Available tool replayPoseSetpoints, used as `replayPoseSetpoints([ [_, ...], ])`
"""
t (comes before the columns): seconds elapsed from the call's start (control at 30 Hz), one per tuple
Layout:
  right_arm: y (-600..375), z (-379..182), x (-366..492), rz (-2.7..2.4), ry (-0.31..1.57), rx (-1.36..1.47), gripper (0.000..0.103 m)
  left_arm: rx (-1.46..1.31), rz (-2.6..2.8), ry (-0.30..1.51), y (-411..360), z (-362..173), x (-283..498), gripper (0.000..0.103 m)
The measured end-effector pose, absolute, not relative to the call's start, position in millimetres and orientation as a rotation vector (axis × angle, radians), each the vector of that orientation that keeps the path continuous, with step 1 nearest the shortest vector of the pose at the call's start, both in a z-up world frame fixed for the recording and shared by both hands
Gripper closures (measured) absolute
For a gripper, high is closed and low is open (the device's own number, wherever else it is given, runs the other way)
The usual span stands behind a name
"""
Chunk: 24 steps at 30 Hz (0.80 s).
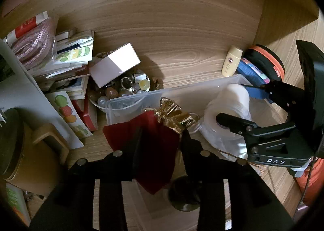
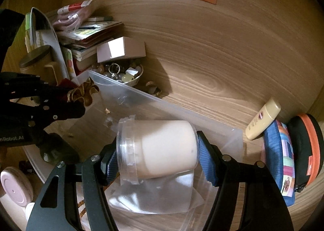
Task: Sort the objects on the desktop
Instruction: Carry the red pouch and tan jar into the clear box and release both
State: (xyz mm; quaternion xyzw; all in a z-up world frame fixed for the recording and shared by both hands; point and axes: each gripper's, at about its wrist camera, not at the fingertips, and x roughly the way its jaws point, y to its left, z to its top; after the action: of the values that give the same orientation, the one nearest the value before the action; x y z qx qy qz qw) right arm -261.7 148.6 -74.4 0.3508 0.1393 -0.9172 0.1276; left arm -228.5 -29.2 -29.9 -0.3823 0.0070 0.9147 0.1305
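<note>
The right gripper [image 2: 158,150] pinches a cream jar [image 2: 162,148] sideways over the clear bin [image 2: 141,97]. At its ten o'clock, the left gripper [image 1: 162,135], jaws slightly parted, has a red pouch [image 1: 145,141] between them.

Both grippers matte black, flat linkage arms pinned with round silver screws. Right gripper [image 2: 158,150]: ribbed blue pads [image 2: 208,166] on the fingertips, "DAS" in white on the arm beside the clear bin [image 1: 129,101]. Left gripper [image 1: 161,139]: plain dark fingers, white "nRobot.AI" lettering on the body, small holes drilled through the arms.
</note>
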Motion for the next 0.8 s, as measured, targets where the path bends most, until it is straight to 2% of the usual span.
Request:
replayPoseSetpoints([
  [0.13,147,-74,-260,-2.686,0.43,1.012,0.032,-1.117,2.656,0.031,-28,-32,-229,0.059],
  [0.3,148,-74,-259,-2.696,0.419,1.016,0.031,-1.108,2.665,0.053,-27,-32,-227,0.055],
  [0.33,148,-74,-259,-2.696,0.422,1.018,0.029,-1.108,2.666,0.053,-27,-32,-227,0.051],
  [0.43,147,-74,-258,-2.693,0.425,1.013,0.019,-1.102,2.675,0.07,-25,-32,-226,0.049],
  [0.6,148,-74,-258,-2.672,0.424,1.032,0.018,-1.099,2.681,0.09,-23,-31,-224,0.041],
  [0.73,148,-73,-256,-2.655,0.437,1.041,0.018,-1.083,2.693,0.107,-22,-28,-220,0.029],
  [0.8,147,-71,-253,-2.658,0.447,1.037,0.018,-1.07,2.696,0.11,-22,-26,-218,0.029],
])
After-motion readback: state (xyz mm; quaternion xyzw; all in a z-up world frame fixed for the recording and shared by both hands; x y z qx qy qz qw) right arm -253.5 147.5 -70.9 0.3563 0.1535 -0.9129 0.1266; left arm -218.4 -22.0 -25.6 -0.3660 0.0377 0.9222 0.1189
